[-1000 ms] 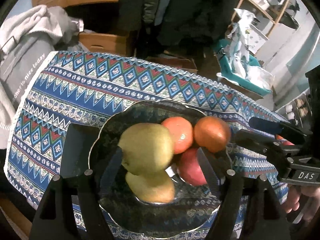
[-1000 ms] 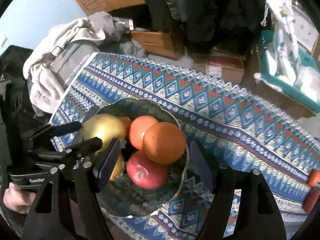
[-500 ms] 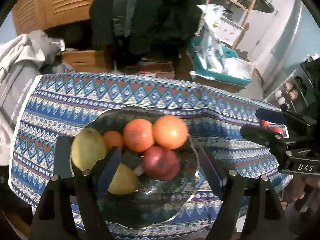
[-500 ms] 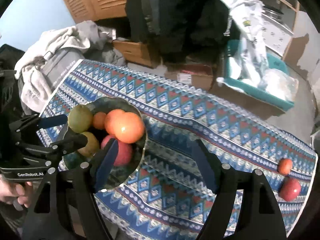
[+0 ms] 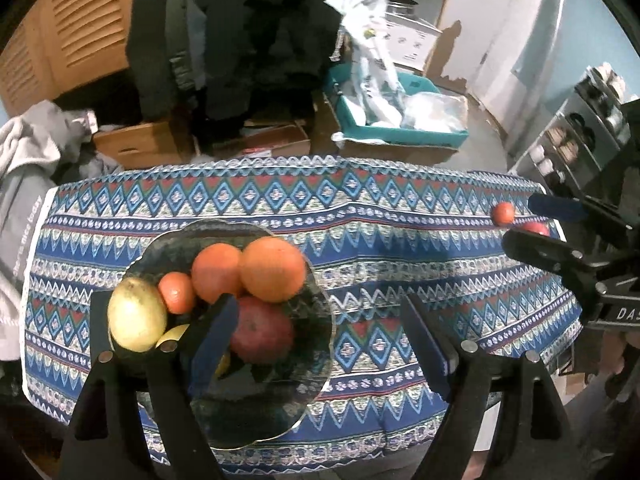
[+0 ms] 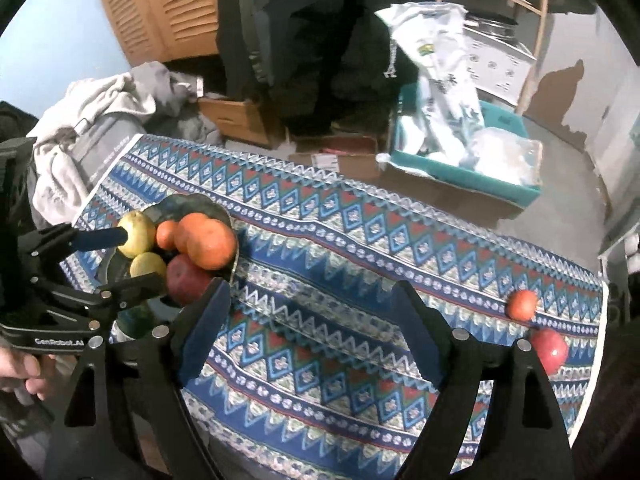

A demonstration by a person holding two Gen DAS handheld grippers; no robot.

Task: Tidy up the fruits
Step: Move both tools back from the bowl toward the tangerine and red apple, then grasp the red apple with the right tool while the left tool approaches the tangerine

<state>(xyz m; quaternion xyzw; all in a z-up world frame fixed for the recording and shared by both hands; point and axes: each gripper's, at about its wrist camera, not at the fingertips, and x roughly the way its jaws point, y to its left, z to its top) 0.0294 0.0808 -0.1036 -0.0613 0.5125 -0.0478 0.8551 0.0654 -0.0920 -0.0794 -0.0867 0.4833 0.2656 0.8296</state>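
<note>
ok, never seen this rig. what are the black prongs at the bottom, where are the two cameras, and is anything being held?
No robot here: a person holds a pair of handheld tongs in each hand, each with a fisheye camera looking along its two fingers. The black prongs are those fingers.

In the left wrist view you see the left tongs over the glass bowl; the right tongs appear in the other view.

On the patterned tablecloth, the bowl holds oranges, a red apple and yellowish pears. A small orange and another apple lie loose at the far end.

Both tongs have just been opening, with nothing between them.
</note>
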